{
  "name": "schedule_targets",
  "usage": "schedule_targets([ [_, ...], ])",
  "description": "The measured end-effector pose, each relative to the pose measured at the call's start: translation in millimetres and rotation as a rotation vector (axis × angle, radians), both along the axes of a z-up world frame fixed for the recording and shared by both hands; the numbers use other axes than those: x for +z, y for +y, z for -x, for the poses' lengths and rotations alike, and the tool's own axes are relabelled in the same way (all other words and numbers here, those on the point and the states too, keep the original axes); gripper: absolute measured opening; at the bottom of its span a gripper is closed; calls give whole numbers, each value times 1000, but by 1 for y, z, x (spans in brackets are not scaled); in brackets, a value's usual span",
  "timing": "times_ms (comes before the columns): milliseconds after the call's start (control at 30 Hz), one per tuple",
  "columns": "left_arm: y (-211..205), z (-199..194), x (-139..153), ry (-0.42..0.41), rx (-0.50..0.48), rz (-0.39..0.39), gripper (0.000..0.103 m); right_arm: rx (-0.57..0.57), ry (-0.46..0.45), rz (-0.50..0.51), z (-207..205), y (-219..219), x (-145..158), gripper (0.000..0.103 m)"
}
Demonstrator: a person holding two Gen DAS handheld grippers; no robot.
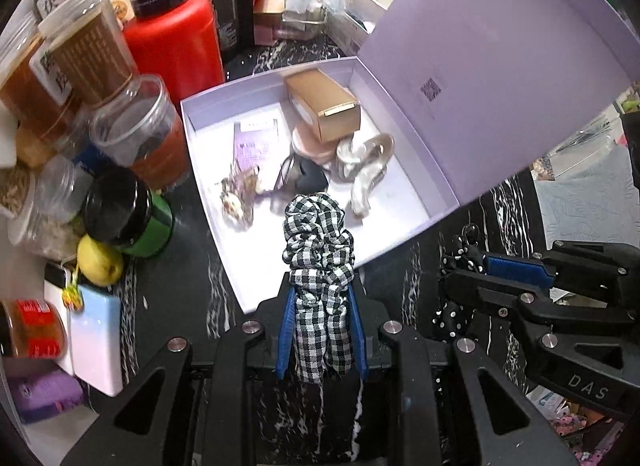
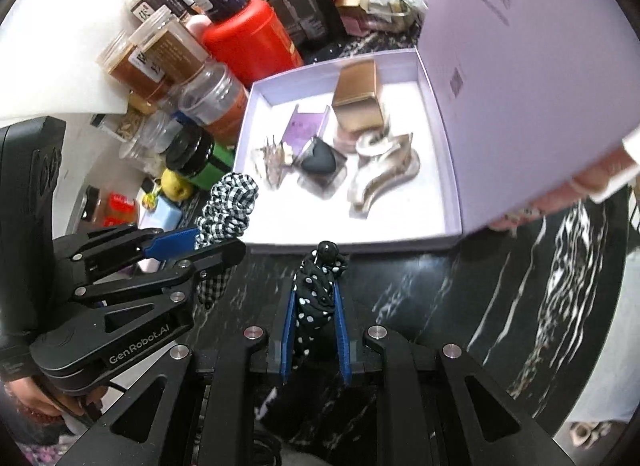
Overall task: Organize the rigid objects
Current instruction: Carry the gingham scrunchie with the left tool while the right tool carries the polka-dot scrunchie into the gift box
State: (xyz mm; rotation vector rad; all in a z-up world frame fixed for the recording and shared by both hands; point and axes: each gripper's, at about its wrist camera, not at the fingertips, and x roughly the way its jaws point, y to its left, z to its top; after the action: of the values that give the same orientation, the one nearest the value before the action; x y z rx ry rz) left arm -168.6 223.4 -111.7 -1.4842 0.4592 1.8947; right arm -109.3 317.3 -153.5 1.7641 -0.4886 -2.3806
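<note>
At the far left of the black marbled counter [image 1: 180, 290] stand 2 clear jars of brown contents [image 1: 68, 65], an empty clear jar with an orange label [image 1: 140, 125], a black-lidded green tin [image 1: 128, 213], a yellow-green fruit [image 1: 100, 260] and a pale blue block [image 1: 98, 342], with a red canister [image 1: 176, 49] behind them. Just right of these lies the open lilac box [image 1: 208, 193], its lid [image 1: 500, 77] standing up on the right side. Inside, from left to right, are a small dried-flower piece [image 1: 238, 195], a purple card [image 1: 256, 141], a black heart-shaped item in a clear case [image 1: 308, 179], a round pink compact [image 1: 310, 143] with a tan carton [image 1: 324, 103] resting partly over it, and a clear hair claw [image 1: 366, 165]. The left gripper [image 1: 322, 302] is pinching a black-and-white checked scrunchie [image 1: 318, 242] between its blue pads; the scrunchie sticks up past the fingertips and sits above the box's near edge. To its right, over bare counter just in front of the box, the right gripper [image 2: 316, 302] is pinching a black scrunchie with white dots [image 2: 320, 282], whose knot pokes out beyond the tips. In the right wrist view, at the far right, a hand [image 2: 580, 185] shows behind the lid's lower edge; whether it touches the lid cannot be told.
</note>
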Motion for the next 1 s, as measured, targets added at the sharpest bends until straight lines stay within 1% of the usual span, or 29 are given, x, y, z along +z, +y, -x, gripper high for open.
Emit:
schedule_targets([
  [267,14,28,-1,11,-14,0,24,5,15,-25,28,4,3,18],
  [667,33,71,-11,17,-12,6,24,8,41,-81,73,9,4,18],
  [1000,44,102,-25,31,14,3,24,-15,47,-115,106,17,-10,18],
])
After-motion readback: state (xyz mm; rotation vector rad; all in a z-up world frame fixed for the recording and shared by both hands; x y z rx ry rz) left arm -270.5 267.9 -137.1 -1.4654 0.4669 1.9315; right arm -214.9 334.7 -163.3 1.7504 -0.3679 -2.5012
